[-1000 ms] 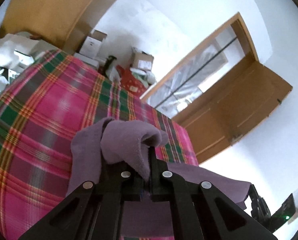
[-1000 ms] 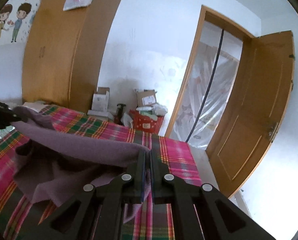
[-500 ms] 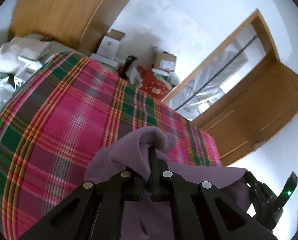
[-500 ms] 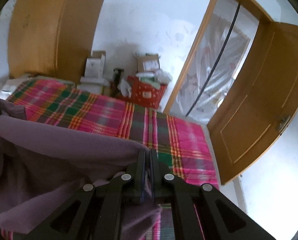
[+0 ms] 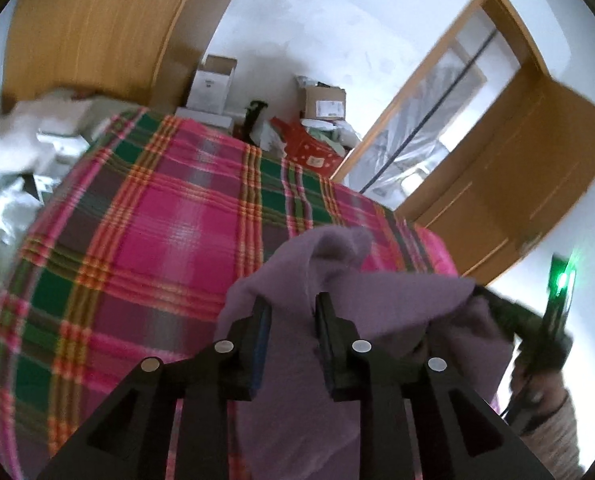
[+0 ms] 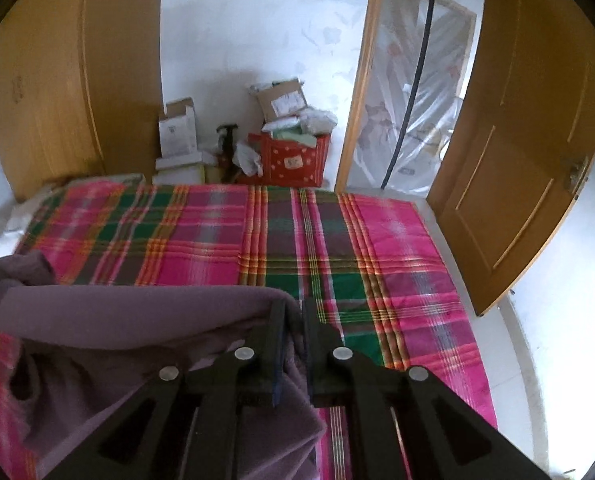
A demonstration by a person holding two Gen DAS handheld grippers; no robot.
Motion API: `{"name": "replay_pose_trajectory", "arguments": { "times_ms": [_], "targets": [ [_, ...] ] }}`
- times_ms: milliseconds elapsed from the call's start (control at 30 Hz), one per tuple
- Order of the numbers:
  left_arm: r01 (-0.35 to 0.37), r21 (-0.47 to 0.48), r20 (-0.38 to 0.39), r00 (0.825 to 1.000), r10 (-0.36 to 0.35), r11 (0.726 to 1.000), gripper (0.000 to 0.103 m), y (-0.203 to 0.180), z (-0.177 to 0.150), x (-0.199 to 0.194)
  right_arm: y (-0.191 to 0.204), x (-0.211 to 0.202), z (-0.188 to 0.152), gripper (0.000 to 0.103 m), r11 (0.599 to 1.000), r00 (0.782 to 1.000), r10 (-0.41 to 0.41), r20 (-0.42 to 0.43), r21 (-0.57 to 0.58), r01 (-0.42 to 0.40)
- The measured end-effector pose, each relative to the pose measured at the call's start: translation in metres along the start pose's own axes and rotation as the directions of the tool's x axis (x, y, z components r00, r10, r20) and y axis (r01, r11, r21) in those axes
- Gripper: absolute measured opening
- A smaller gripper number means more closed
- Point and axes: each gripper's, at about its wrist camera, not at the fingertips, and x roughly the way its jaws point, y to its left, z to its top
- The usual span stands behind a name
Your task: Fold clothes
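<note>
A purple garment (image 5: 337, 256) (image 6: 117, 308) lies bunched on the pink and green plaid bedsheet (image 5: 157, 220) (image 6: 377, 240). My left gripper (image 5: 291, 300) sits low over its left corner. Its jaws are opening and stand apart, with the fabric loose between them. My right gripper (image 6: 293, 304) is at the garment's right corner. Its jaws are opening too, though only a narrow gap shows and the folded edge is still caught between the pads. The garment's top edge runs straight between the two corners. In the left wrist view the right gripper (image 5: 537, 320) and the person's hand (image 5: 545, 412) appear at the right.
A wooden wardrobe (image 6: 57, 80) stands behind the bed on the left. Cardboard boxes (image 6: 177, 128) and a red basket (image 6: 293, 160) sit on the floor against the far wall. An open wooden door (image 6: 529, 140) is on the right. White bags and papers (image 5: 29, 140) are piled beside the bed.
Both grippers have come down and forward over the bed with the garment. The left jaws have parted widely, and the right jaws have begun to part.
</note>
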Motion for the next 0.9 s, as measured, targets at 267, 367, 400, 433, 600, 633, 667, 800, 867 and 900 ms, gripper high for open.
{"name": "replay_pose_trajectory", "arguments": {
  "times_ms": [267, 367, 400, 433, 600, 633, 667, 800, 867, 900],
  "targets": [
    [-0.091, 0.172, -0.004, 0.996, 0.093, 0.981, 0.035, -0.028, -0.050, -0.019, 0.006, -0.089, -0.039, 0.029, 0.990, 0.976, 0.138, 0.170, 0.010, -0.141],
    [-0.110, 0.213, -0.044, 0.992, 0.122, 0.971, 0.035, -0.039, -0.071, -0.012, 0.015, -0.107, -0.062, 0.033, 0.977, 0.962, 0.212, 0.172, 0.003, -0.215],
    [-0.135, 0.222, -0.050, 0.988, 0.149, 0.966, 0.035, -0.041, -0.077, -0.008, 0.021, -0.108, -0.072, 0.033, 0.969, 0.957, 0.245, 0.155, -0.008, -0.247],
    [-0.157, 0.226, -0.050, 0.984, 0.172, 0.962, 0.035, -0.042, -0.081, -0.004, 0.025, -0.109, -0.080, 0.033, 0.961, 0.952, 0.274, 0.139, -0.015, -0.275],
    [-0.215, 0.250, -0.033, 0.973, 0.230, 0.944, 0.035, -0.050, -0.095, 0.003, 0.049, -0.088, -0.108, 0.037, 0.923, 0.922, 0.386, 0.041, -0.005, -0.386],
    [-0.222, 0.257, -0.028, 0.971, 0.237, 0.941, 0.035, -0.051, -0.096, 0.003, 0.056, -0.083, -0.111, 0.037, 0.914, 0.914, 0.406, 0.026, 0.001, -0.406],
    [-0.228, 0.264, -0.022, 0.970, 0.243, 0.937, 0.035, -0.052, -0.098, 0.003, 0.060, -0.081, -0.113, 0.040, 0.907, 0.907, 0.422, 0.023, 0.008, -0.422],
    [-0.273, 0.284, -0.014, 0.957, 0.289, 0.919, 0.035, -0.055, -0.102, 0.009, 0.078, -0.074, -0.118, 0.057, 0.882, 0.883, 0.470, 0.014, 0.025, -0.470],
    [-0.296, 0.291, -0.019, 0.949, 0.314, 0.910, 0.035, -0.055, -0.105, 0.015, 0.088, -0.073, -0.118, 0.059, 0.887, 0.887, 0.462, 0.007, 0.003, -0.462],
    [-0.297, 0.290, -0.026, 0.948, 0.317, 0.910, 0.035, -0.054, -0.107, 0.017, 0.093, -0.073, -0.118, 0.059, 0.891, 0.891, 0.453, 0.003, -0.006, -0.453]
  ]
}}
